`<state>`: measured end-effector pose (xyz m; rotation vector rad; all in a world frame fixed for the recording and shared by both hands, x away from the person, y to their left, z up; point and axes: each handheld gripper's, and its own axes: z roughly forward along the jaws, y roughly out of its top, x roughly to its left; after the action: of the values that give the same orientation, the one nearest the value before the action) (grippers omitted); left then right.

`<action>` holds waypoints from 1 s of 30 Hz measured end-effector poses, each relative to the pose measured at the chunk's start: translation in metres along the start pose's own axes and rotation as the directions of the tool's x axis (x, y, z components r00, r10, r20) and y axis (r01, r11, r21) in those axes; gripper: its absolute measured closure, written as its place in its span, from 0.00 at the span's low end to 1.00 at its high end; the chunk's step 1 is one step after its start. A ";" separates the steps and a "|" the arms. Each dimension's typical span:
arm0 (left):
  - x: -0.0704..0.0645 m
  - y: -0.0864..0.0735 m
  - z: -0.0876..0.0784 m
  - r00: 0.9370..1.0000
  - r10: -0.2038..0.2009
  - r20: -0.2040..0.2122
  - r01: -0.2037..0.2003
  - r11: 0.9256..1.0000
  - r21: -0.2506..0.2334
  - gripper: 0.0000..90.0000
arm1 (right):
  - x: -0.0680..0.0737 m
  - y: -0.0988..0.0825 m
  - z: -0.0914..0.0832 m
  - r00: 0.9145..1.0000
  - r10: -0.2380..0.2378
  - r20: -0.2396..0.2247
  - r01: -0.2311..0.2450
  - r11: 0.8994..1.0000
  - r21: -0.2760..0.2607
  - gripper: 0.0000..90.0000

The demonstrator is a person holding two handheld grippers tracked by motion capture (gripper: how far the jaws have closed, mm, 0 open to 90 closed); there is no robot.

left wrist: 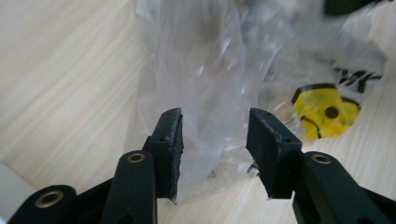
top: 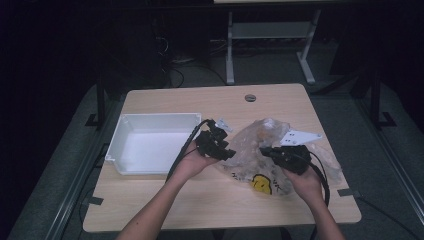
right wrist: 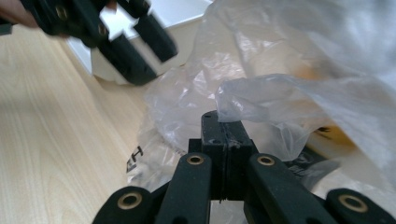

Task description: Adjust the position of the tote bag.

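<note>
A crumpled clear plastic bag (top: 255,137) (left wrist: 210,70) (right wrist: 289,93) with a yellow face print (top: 261,184) (left wrist: 327,109) and black lettering lies on the wooden table, right of the middle. At the bag's left edge my left gripper (top: 229,153) (left wrist: 215,140) is open, with bag film between the jaws and the pads clear of it. It also hangs at the top left of the right gripper view as the left gripper (right wrist: 156,63). From the right side of the bag, my right gripper (top: 263,150) (right wrist: 223,122) is shut on a fold of the film.
An empty white bin (top: 155,116) (right wrist: 187,14) stands on the table (top: 210,205) just left of my left hand. A round cable hole (top: 250,97) sits near the far edge. Beyond the table are a dark floor and white desk legs (top: 230,55).
</note>
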<state>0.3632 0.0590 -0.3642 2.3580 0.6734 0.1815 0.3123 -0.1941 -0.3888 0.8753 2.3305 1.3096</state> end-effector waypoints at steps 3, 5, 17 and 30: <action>-0.003 0.012 -0.004 1.000 0.027 0.001 -0.027 0.999 -0.016 0.58 | 0.002 -0.001 0.000 1.000 -0.008 -0.003 0.008 1.000 0.004 0.99; -0.007 0.022 -0.005 1.000 0.030 0.001 -0.030 0.999 -0.034 0.56 | 0.002 -0.003 0.000 1.000 -0.007 -0.005 0.007 1.000 0.011 0.99; -0.023 0.077 0.009 0.995 0.100 -0.021 -0.101 0.994 -0.049 0.55 | -0.002 -0.012 -0.011 1.000 0.005 -0.009 -0.005 1.000 0.020 0.99; -0.018 0.072 0.017 0.988 0.138 -0.069 -0.140 0.990 -0.020 1.00 | 0.002 -0.016 -0.015 1.000 -0.011 0.001 0.011 0.999 0.031 0.99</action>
<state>0.3830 -0.0058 -0.3300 2.3851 0.5350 0.3301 0.2973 -0.2092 -0.3950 0.8708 2.3567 1.2717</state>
